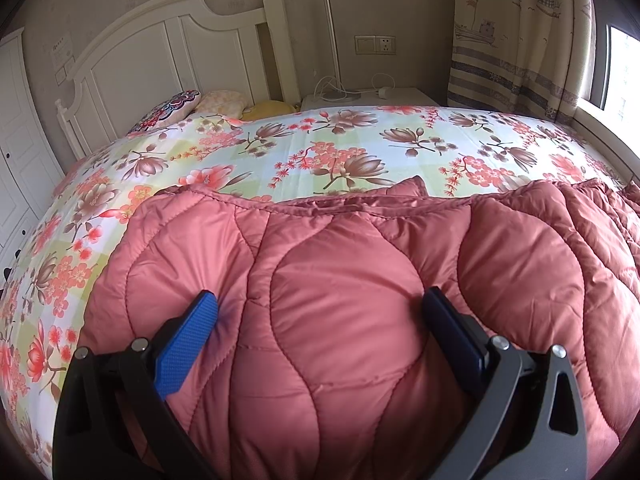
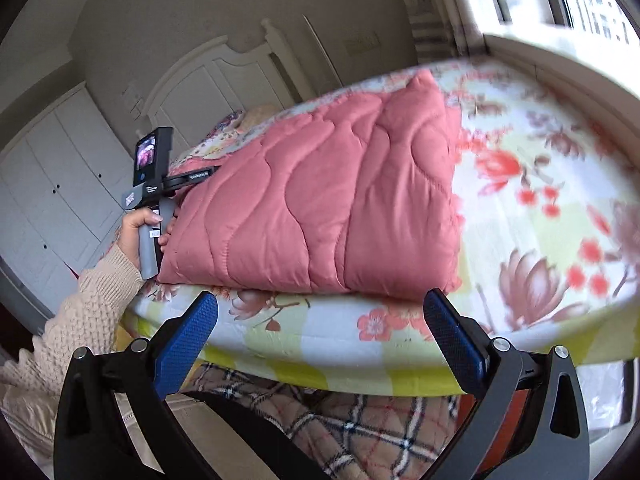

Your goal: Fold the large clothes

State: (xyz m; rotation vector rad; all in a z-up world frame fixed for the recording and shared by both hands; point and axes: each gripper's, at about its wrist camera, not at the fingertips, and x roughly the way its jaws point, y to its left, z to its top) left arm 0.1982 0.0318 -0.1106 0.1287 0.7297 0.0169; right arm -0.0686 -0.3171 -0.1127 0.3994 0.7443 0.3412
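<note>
Pink quilted coat (image 2: 320, 192) lies folded on floral bed (image 2: 540, 220) — left gripper (image 1: 320, 304) spread against it, right gripper (image 2: 320, 304) spread, empty, its view blurred at right.

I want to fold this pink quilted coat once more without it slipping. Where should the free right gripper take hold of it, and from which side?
Probably the near right corner of the pink quilted coat, approached from the bed's front edge. There the folded layers end in a thin stacked edge overhanging the floral bedsheet, which the open right gripper already faces; the puffy middle looks too thick to pinch.
</note>
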